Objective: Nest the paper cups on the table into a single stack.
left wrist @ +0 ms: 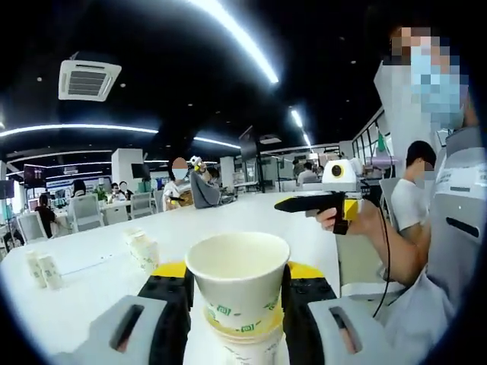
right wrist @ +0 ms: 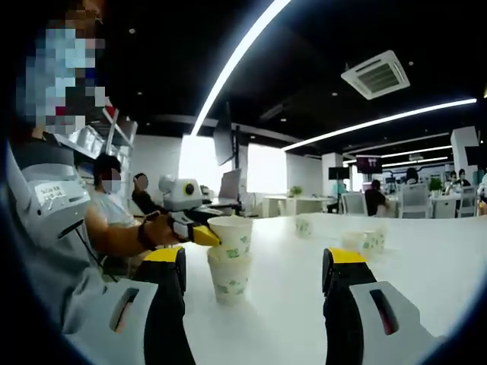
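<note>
White paper, green-printed: the stack of cups (left wrist: 238,293) sits squarely between the black jaws of the left gripper (left wrist: 238,319), which is clamped on it, the top cup's rim at 12 o'clock above the jaw tips; in the right gripper view the same stack (right wrist: 229,266) stands on the table (right wrist: 426,281) at 10 o'clock from the right gripper (right wrist: 259,285), whose jaws are spread wide with nothing between them; the stack lies just inside its left jaw, not touching.

In the left gripper view the right gripper (left wrist: 312,203) shows at 2 o'clock, held level in the person's hand (left wrist: 342,217), forearm bent at the elbow; in the right gripper view the left gripper (right wrist: 199,232) reaches the stack from 9 o'clock, wrist with a dark band.

Loose cups: a pair (left wrist: 43,270) at 9 o'clock and a cluster (left wrist: 143,249) at 10 o'clock in the left gripper view; more cups (right wrist: 365,241) at 2 o'clock in the right gripper view.

Table white, glossy; open office, strip lights, ceiling vent (left wrist: 88,79), seated people behind.
</note>
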A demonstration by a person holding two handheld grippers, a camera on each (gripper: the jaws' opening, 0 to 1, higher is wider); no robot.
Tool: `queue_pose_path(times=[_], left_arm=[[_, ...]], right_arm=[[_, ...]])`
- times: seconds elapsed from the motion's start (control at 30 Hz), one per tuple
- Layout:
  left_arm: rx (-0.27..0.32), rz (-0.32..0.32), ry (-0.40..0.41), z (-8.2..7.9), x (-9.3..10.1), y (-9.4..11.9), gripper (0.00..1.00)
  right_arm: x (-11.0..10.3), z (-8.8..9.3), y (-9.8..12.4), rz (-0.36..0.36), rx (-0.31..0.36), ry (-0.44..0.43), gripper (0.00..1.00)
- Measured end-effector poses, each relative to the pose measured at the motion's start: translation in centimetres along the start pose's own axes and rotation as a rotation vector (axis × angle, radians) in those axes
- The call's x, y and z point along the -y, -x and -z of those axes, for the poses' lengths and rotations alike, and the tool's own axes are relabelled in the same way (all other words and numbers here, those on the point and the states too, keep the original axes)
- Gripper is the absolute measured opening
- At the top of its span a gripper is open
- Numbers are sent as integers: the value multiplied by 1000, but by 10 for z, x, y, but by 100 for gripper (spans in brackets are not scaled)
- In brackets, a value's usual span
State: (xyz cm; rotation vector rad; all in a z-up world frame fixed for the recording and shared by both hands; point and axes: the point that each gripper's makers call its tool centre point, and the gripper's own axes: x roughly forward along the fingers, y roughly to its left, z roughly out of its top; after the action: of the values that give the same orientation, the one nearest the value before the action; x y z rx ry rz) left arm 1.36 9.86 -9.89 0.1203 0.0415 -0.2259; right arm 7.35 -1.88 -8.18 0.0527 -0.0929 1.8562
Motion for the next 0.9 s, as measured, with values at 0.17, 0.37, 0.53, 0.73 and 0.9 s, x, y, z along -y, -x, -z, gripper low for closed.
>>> queue_pose_path(times=[0.17,0.37,0.53,0.73,0.9], left_arm=[[-5,-10,-13,1,0,2,49],[-12,-19,-8,4,-3,2,49],[-14,-14,8,6,-3,0,50],[-7,-21,16,7,-6,0,50],[-7,-22,24,9,-7,0,53]], right_arm=[[2,1,0,4,-3,-2,77],[2,2,-1,0,-3,-4,77],[2,2,0,-2,-4,-3,76],[2,2,1,0,-2,-4,76],[2,2,1,1,-2,-2,76]])
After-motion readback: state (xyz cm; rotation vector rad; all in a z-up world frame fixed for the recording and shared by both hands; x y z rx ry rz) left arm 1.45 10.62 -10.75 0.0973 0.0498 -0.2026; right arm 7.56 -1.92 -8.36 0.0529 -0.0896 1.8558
